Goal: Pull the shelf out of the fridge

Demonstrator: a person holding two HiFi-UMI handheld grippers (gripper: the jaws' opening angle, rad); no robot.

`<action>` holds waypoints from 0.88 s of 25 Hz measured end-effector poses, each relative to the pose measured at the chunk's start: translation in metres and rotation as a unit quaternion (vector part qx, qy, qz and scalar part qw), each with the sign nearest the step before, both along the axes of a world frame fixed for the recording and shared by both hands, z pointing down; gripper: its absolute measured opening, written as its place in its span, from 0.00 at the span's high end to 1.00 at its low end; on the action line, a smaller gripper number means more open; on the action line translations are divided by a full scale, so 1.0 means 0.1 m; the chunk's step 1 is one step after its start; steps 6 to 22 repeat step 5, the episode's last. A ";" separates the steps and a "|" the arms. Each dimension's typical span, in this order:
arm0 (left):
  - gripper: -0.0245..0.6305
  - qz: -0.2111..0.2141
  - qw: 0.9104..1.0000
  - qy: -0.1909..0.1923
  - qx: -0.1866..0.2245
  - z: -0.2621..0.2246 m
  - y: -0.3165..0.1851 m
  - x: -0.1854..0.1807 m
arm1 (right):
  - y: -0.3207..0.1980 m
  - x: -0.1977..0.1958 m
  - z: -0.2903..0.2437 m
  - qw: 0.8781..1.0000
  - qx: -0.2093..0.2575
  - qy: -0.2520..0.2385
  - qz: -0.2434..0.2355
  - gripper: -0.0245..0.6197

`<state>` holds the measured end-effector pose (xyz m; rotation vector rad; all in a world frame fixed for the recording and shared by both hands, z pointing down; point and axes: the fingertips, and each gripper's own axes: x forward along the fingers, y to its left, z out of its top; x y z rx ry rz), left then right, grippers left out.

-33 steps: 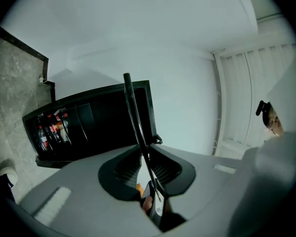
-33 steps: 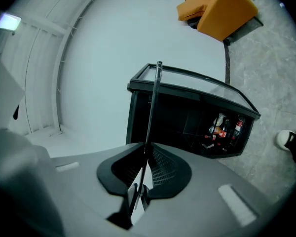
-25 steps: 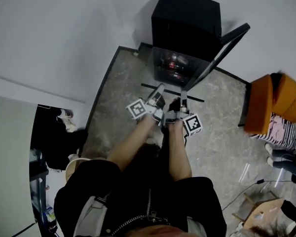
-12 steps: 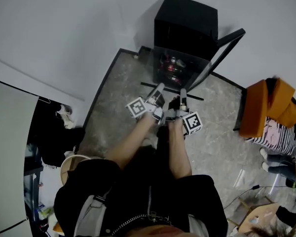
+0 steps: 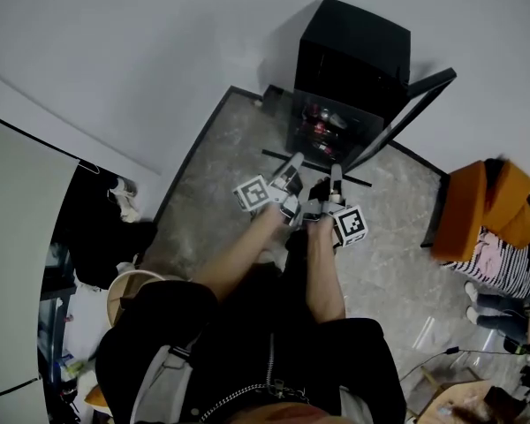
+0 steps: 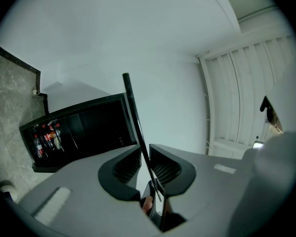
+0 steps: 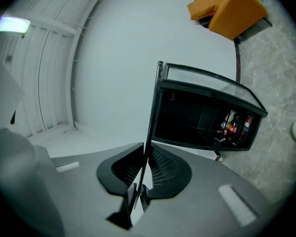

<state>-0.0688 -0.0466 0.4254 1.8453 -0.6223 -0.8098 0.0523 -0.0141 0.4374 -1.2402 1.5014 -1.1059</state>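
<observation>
A small black fridge (image 5: 352,67) stands on the stone floor by the wall, its door (image 5: 408,111) swung open and bottles (image 5: 322,124) inside. In front of it a thin shelf (image 5: 316,169) shows as a dark bar held off the floor, outside the fridge. My left gripper (image 5: 291,168) is shut on its left part, my right gripper (image 5: 335,177) on its right part. The left gripper view has the shelf edge (image 6: 137,127) running between the jaws of the left gripper (image 6: 147,164), fridge (image 6: 89,127) beyond. In the right gripper view the shelf edge (image 7: 153,117) passes into the right gripper (image 7: 147,167).
An orange chair (image 5: 479,208) stands right of the fridge, with a person in striped clothes (image 5: 503,268) beside it. A round tub (image 5: 134,291) sits at the left near dark clothing. A cable (image 5: 450,352) lies on the floor at lower right. White slatted panels (image 6: 246,93) line one wall.
Both grippers have risen a little with the shelf still between them. The head view has shifted, so the fridge sits further right in the picture.
</observation>
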 end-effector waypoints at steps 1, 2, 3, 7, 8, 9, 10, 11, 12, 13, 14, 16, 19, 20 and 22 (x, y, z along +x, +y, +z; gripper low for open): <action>0.87 -0.001 1.000 -0.002 0.001 0.01 0.00 -0.01 | 0.00 0.00 0.00 1.000 0.000 0.002 0.000 0.91; 0.87 -0.003 1.000 -0.010 -0.001 0.03 -0.01 -0.02 | -0.01 0.00 0.00 1.000 0.000 0.004 0.000 0.91; 0.87 -0.005 1.000 -0.021 -0.005 0.07 -0.03 -0.04 | -0.03 -0.01 -0.01 1.000 0.000 0.004 0.000 0.91; 0.87 -0.012 0.999 -0.048 -0.016 0.15 -0.07 -0.08 | -0.07 -0.02 -0.02 1.000 0.000 0.005 0.002 0.91; 0.87 -0.012 0.999 -0.048 -0.016 0.15 -0.07 -0.08 | -0.07 -0.02 -0.02 1.000 0.000 0.005 0.002 0.91; 0.87 -0.012 0.999 -0.048 -0.016 0.15 -0.07 -0.08 | -0.07 -0.02 -0.02 1.000 0.000 0.005 0.002 0.91; 0.87 -0.012 0.999 -0.048 -0.016 0.15 -0.07 -0.08 | -0.07 -0.02 -0.02 1.000 0.000 0.005 0.002 0.91; 0.87 -0.012 0.999 -0.048 -0.016 0.15 -0.07 -0.08 | -0.07 -0.02 -0.02 1.000 0.000 0.005 0.002 0.91; 0.87 -0.012 0.999 -0.048 -0.016 0.15 -0.07 -0.08 | -0.07 -0.02 -0.02 1.000 0.000 0.005 0.002 0.91; 0.87 -0.012 0.999 -0.048 -0.016 0.15 -0.07 -0.08 | -0.07 -0.02 -0.02 1.000 0.000 0.005 0.002 0.91; 0.87 -0.012 0.999 -0.048 -0.016 0.15 -0.07 -0.08 | -0.07 -0.02 -0.02 1.000 0.000 0.005 0.002 0.91; 0.87 -0.012 0.999 -0.048 -0.016 0.15 -0.07 -0.08 | -0.07 -0.02 -0.02 1.000 0.000 0.005 0.002 0.91; 0.87 -0.012 0.999 -0.048 -0.016 0.15 -0.07 -0.08 | -0.07 -0.02 -0.02 1.000 0.000 0.005 0.002 0.91; 0.87 -0.012 0.999 -0.048 -0.016 0.15 -0.07 -0.08 | -0.07 -0.02 -0.02 1.000 0.000 0.005 0.002 0.91; 0.87 -0.012 0.999 -0.048 -0.016 0.15 -0.07 -0.08 | -0.07 -0.02 -0.02 1.000 0.000 0.005 0.002 0.91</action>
